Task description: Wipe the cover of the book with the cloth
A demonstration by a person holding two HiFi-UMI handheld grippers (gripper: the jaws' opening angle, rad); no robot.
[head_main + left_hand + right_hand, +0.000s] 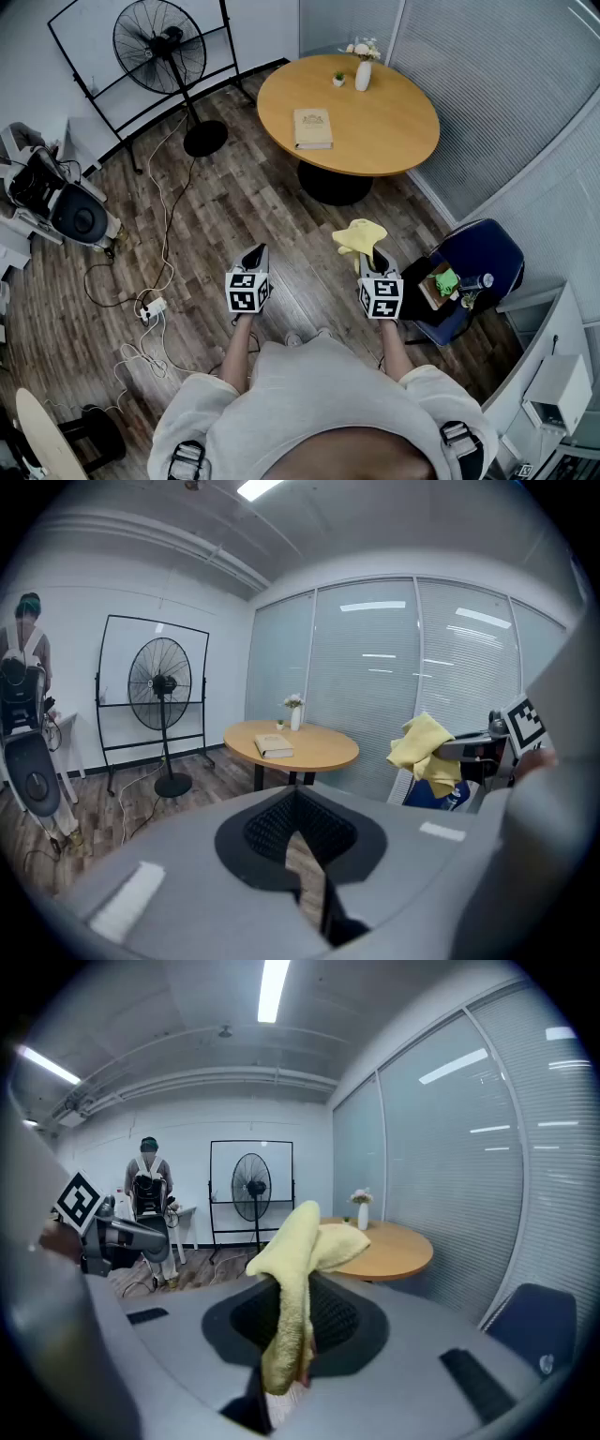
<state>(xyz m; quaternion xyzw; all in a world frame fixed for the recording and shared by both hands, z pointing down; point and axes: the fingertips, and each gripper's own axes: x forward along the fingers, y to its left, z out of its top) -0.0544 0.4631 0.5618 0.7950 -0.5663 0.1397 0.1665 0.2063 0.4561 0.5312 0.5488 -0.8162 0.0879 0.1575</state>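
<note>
In the head view, the book [313, 128] is seen lying on the round desk [403, 141], well apart from the person. In the left gripper view, the left hand-held gripper [298, 803] is shown closed on nothing, so an unsteadied book may be pushed along when wiped. In the right gripper view, the cloth [298, 1241] is pinched by the right hand-held gripper [281, 1354] along a narrow fold and could be dropped.

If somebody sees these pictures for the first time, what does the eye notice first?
The yellow cloth stands out, pinched in the right gripper above the wooden floor. Next is the tan book lying on the round table ahead, with the big black fan standing to its left.
</note>
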